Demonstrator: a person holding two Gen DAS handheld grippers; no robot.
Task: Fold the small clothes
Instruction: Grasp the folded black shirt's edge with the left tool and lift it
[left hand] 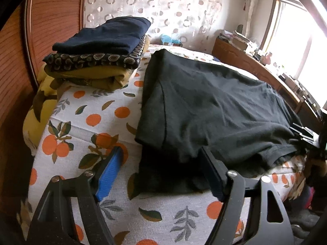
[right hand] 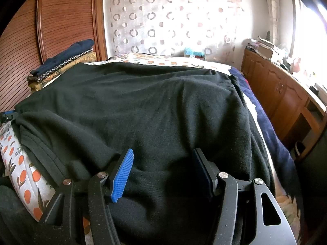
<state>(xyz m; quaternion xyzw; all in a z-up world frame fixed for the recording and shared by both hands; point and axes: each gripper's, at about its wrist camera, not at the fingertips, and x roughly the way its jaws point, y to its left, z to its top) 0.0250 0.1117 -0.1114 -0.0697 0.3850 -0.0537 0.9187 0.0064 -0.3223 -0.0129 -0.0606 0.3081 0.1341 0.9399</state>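
A black garment lies spread flat on the bed, and it fills most of the right wrist view. My left gripper is open at the garment's near left corner. A dark fold of cloth lies between its fingers, and its blue pad rests clear over the sheet. My right gripper hangs open low over the garment's near edge; the cloth runs under and between its fingers without being pinched. Each gripper's tip shows at the edge of the other's view.
A stack of folded clothes sits at the bed's far left by a wooden wardrobe door. The orange-print sheet covers the bed. A wooden cabinet with clutter runs along the right under a bright window.
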